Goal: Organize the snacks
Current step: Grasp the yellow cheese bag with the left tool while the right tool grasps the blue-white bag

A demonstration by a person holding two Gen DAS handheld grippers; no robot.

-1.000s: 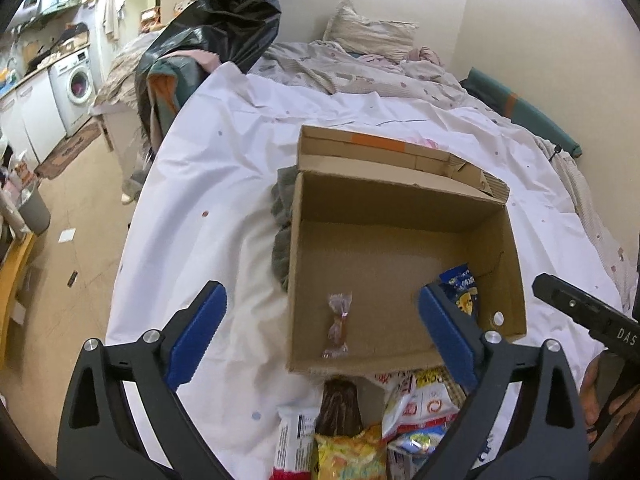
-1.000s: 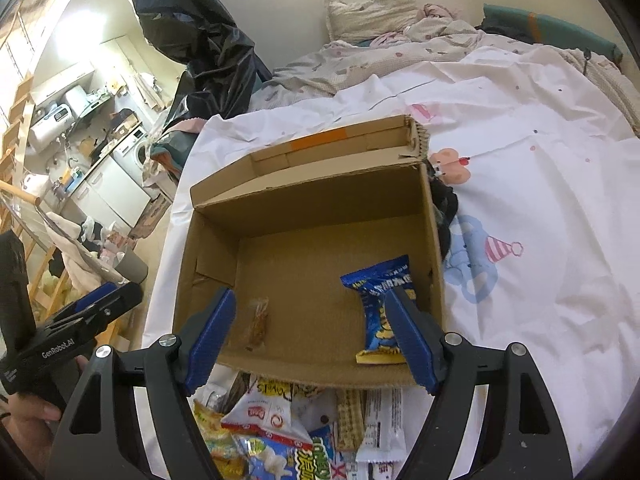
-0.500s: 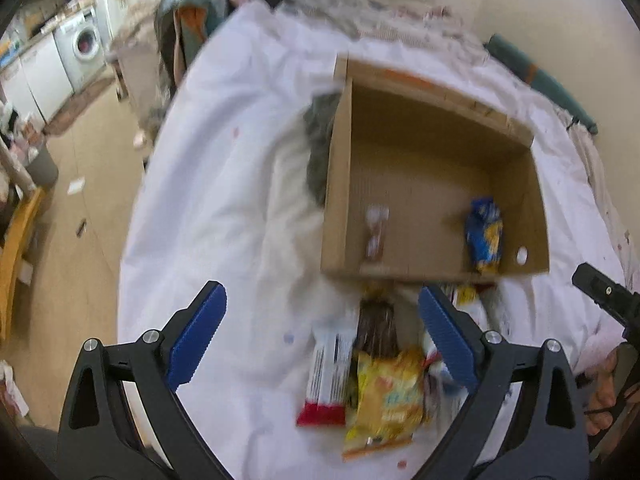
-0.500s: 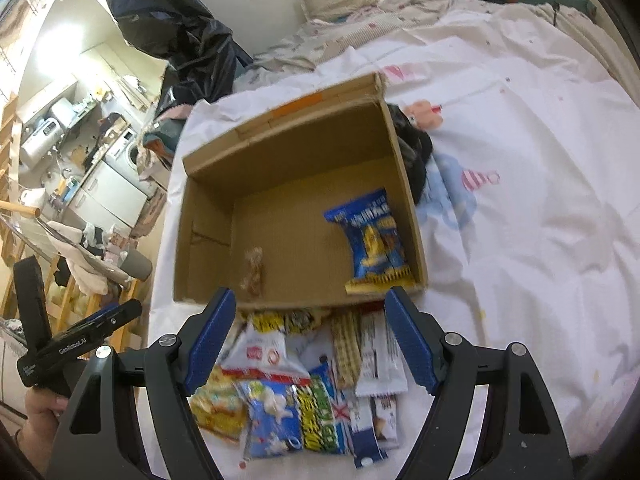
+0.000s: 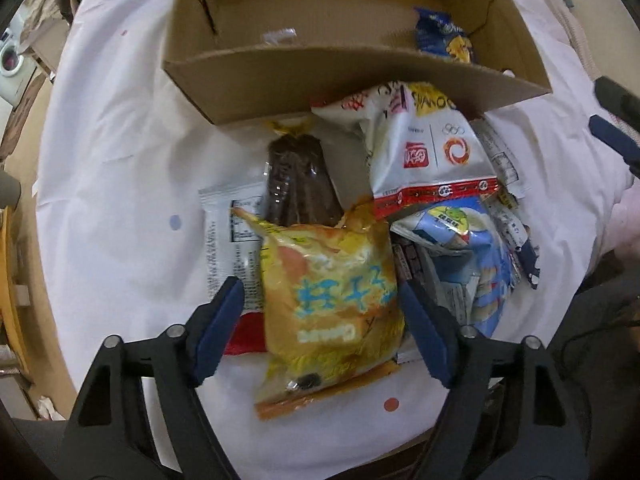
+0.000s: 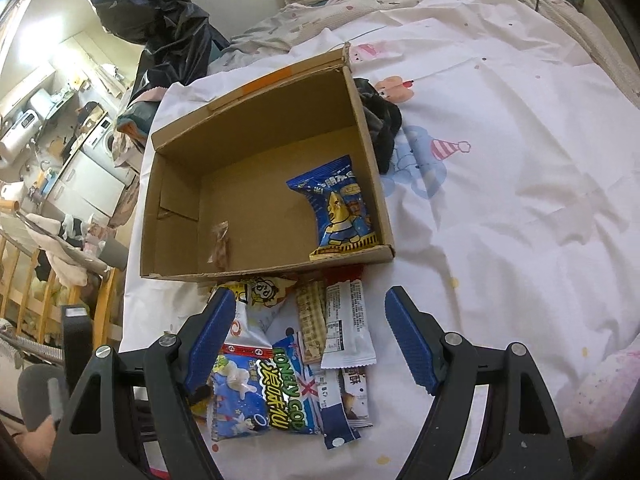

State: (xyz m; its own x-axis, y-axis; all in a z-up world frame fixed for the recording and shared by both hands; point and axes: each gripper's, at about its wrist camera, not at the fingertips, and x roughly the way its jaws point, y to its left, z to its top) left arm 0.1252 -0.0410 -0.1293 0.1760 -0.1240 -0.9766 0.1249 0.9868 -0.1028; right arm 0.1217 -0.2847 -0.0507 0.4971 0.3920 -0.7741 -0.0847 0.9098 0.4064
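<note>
An open cardboard box (image 6: 256,148) (image 5: 280,76) lies on a white bedsheet. It holds a blue snack packet (image 6: 340,208) (image 5: 444,40) and a small clear-wrapped snack (image 6: 220,246). A pile of snack packets (image 6: 296,340) lies in front of the box. My left gripper (image 5: 320,320) is open, its fingers on either side of a yellow snack bag (image 5: 332,296), with a brown packet (image 5: 298,180) and a white packet (image 5: 432,144) beyond. My right gripper (image 6: 308,340) is open above the pile.
A dark cloth (image 6: 380,120) lies by the box's right side. A black plastic bag (image 6: 152,12) stands at the bed's far left, pillows and blankets at the far end. The bed's left edge drops to the floor (image 5: 16,160).
My left gripper has dropped low and forward onto the snack pile, now straddling the yellow bag. My right gripper has pulled back from the box to above the pile.
</note>
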